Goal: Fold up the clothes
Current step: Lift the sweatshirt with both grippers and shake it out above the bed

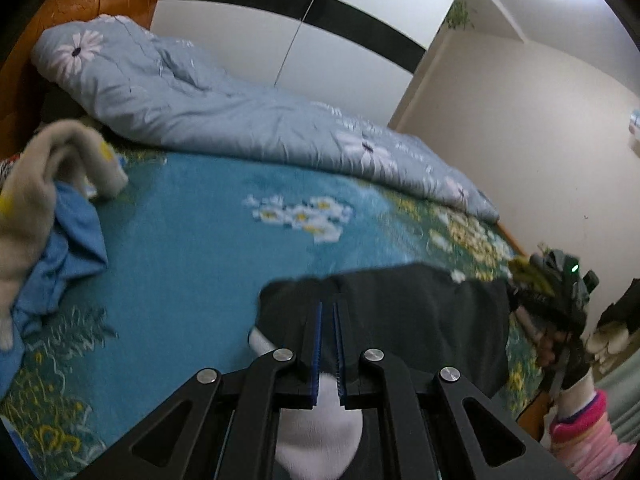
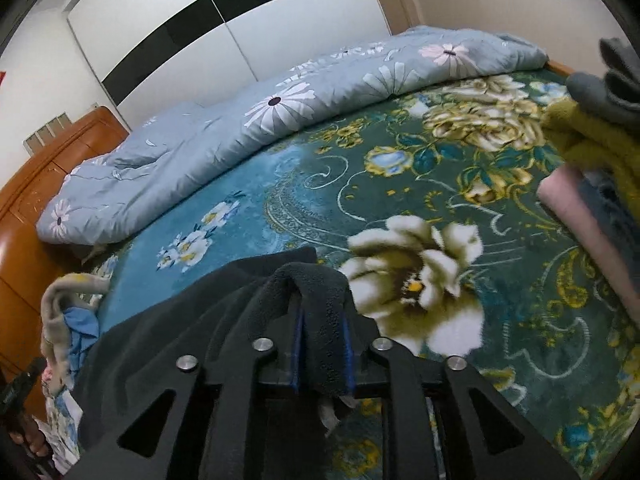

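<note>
Left gripper [image 1: 328, 312] clamped on black garment [image 1: 420, 312], 6 o'clock. Right gripper [image 2: 322, 316]: same fleece [image 2: 180, 340] between its pads; grip uncertain. No legible labels.

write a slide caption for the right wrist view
Right gripper grips a dark fleece garment over the floral bedspread.

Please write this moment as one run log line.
left tongs: shut on black garment | right tongs: black garment between pads | folded pile: right on bed blanket
</note>
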Tool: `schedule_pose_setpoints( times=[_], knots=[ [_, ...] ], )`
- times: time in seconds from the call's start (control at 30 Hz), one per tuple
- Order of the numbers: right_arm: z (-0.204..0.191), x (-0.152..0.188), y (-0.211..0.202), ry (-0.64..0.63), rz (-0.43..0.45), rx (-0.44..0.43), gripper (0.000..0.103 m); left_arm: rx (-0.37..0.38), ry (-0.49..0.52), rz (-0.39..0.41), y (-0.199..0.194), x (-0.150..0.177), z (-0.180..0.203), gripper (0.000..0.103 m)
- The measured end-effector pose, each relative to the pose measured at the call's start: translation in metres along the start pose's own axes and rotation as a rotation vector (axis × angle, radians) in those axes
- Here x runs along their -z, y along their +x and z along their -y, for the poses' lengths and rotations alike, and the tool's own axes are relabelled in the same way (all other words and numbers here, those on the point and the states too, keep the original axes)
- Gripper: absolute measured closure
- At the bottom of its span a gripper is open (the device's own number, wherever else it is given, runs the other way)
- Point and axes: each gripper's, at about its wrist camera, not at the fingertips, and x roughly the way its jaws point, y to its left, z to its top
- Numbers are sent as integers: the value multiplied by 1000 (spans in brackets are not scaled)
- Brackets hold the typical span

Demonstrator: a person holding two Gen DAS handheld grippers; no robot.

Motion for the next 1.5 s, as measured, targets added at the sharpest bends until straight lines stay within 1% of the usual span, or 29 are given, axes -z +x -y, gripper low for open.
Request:
schedule_pose_setpoints(
  times=[0.03, 0.1, 0.2, 0.3, 0.4, 0.5, 0.53, 0.57, 0.6, 0.63, 0.67, 0.73, 0.83, 0.9, 0.93, 0.97, 1.0, 1.03, 1.07, 1.1, 1.13, 1.17, 1.2, 1.27, 1.33, 1.43, 1.5],
  knots=[
    [0, 2, -8, -12, 13, 16, 67, -1, -1, -9, -1, 5, 0, 96],
    [2, 8, -25, -37, 40, 41, 55, -1, -12, -23, -2, 13, -1, 96],
    [7, 23, -47, -51, 55, 36, 54, -3, -44, -42, -6, 26, -4, 96],
    [8, 46, -56, -60, 24, -33, 52, -3, -79, -69, -6, 40, -7, 96],
    [5, 70, -48, -67, -37, -116, 48, -21, -85, -104, -5, 56, -7, 96],
    [3, 86, -32, -53, -88, -161, 48, -42, -88, -131, -7, 73, -8, 93],
    [2, 88, -28, -42, -97, -177, 48, -48, -96, -136, -9, 78, -9, 87],
    [1, 90, -24, -30, -104, -191, 48, -53, -105, -140, -10, 84, -10, 75],
    [0, 91, -19, -19, -112, -201, 47, -55, -115, -142, -12, 90, -11, 68],
    [-1, 91, -15, -16, -121, -201, 47, -54, -127, -143, -13, 96, -13, 55],
    [-3, 91, -11, -15, -130, -200, 47, -53, -138, -142, -14, 101, -14, 49],
    [-8, 90, -4, -27, -144, -189, 47, -38, -162, -148, -12, 108, -14, 46],
    [-13, 91, 2, -28, -157, -169, 47, 25, -193, -188, -4, 114, -11, 45],
    [-13, 92, -1, -12, -152, -169, 47, 66, -186, -214, 2, 117, -4, 42],
    [-12, 92, -4, -5, -147, -172, 49, 68, -172, -224, 5, 119, 0, 41],
    [-12, 93, -7, 1, -143, -177, 53, 69, -157, -232, 8, 121, 4, 41],
    [-12, 93, -11, 5, -141, -187, 65, 76, -146, -243, 11, 122, 7, 41],
    [-12, 93, -14, 8, -139, -199, 71, 86, -143, -255, 14, 124, 9, 41],
    [-12, 93, -19, 7, -135, -215, 74, 97, -141, -265, 17, 125, 11, 41],
    [-14, 94, -23, 0, -127, -227, 82, 106, -142, -271, 19, 126, 12, 41],
    [-16, 94, -28, -10, -119, -239, 86, 112, -143, -271, 21, 126, 13, 43],
    [-19, 94, -33, -20, -110, -250, 86, 116, -147, -265, 20, 125, 13, 44],
    [-22, 93, -36, -28, -103, -258, 88, 120, -153, -254, 20, 123, 12, 47],
    [-29, 92, -43, -35, -88, -279, 88, 123, -166, -245, 19, 120, 11, 74],
    [-35, 88, -50, -33, -69, -302, 89, 132, -173, -225, 17, 114, 12, 90],
    [-48, 80, -64, -52, -26, -330, 90, 156, -174, -172, 7, 102, 14, 93],
    [-59, 72, -78, -73, 12, -345, 90, 177, -149, -98, -10, 84, 19, 94]
  ],
)
